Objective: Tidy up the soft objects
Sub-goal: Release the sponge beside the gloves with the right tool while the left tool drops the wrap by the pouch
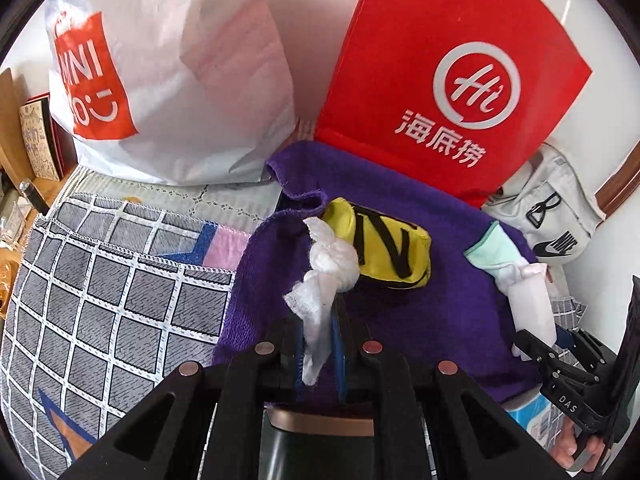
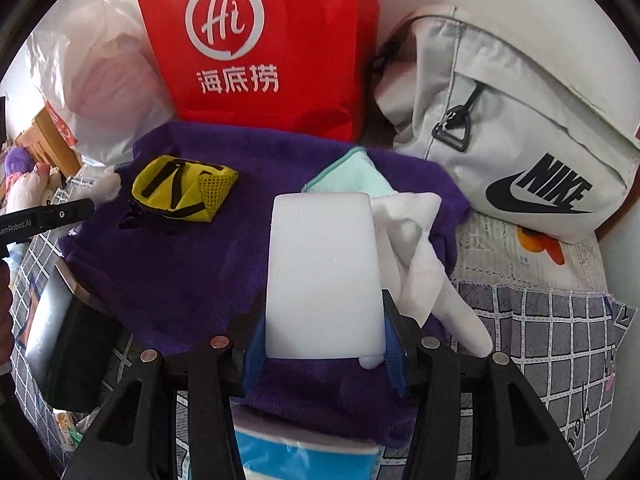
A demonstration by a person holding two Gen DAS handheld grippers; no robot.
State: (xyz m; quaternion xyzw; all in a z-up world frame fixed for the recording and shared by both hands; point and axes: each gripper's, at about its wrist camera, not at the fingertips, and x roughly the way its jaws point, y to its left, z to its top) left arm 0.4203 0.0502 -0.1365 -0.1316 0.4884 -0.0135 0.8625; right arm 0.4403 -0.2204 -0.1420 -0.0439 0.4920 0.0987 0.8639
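1. The left gripper is seen pinched nearly together on the tail of a knotted white cloth, so barely any gap is left between the blue pads.
2. That cloth's long axis is run straight out from the jaws, knot at the far end, touching a yellow pouch.
3. The right gripper is kept fairly wide, clamped on a white sponge block filling the gap; its long side is pointed forward, away from the jaws.
4. Everything is laid over a purple towel on the bed.
5. Just beyond the block, a mint cloth and white sock are found near the towel's far right corner.
6. A red bag is stood at the towel's far edge.
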